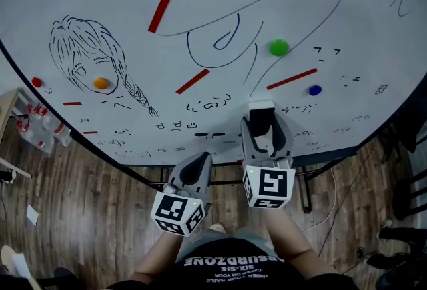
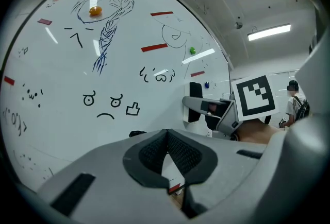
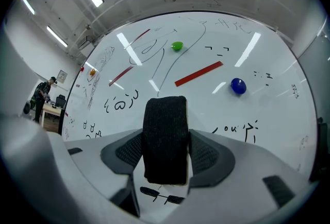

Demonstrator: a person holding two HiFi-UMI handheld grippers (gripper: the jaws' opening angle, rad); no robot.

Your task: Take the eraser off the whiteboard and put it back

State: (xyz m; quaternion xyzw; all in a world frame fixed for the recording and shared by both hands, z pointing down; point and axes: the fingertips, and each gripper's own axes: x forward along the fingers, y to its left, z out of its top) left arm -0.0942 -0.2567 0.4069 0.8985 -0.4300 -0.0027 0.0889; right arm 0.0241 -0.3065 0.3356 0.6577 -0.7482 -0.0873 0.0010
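The whiteboard (image 1: 133, 9) fills the head view, covered in black doodles and red strips. My right gripper (image 1: 261, 117) is at its lower middle, shut on the eraser (image 1: 260, 109). In the right gripper view the eraser (image 3: 165, 135) is a black felt block standing upright between the pads, which press on both its sides. From the left gripper view the eraser (image 2: 195, 95) sits right at the board; I cannot tell if it touches. My left gripper (image 1: 197, 161) hangs lower and to the left, near the board's bottom edge. Its jaws meet at the tips with nothing in them (image 2: 166, 134).
Round magnets sit on the board: green (image 1: 279, 47), blue (image 1: 315, 90), orange (image 1: 101, 83) and red (image 1: 37, 82). Below the board's rim are a wooden floor (image 1: 87, 209) and the stand's legs (image 1: 305, 189). A shelf with bottles (image 1: 37, 122) stands at left, dark chairs (image 1: 403, 202) at right.
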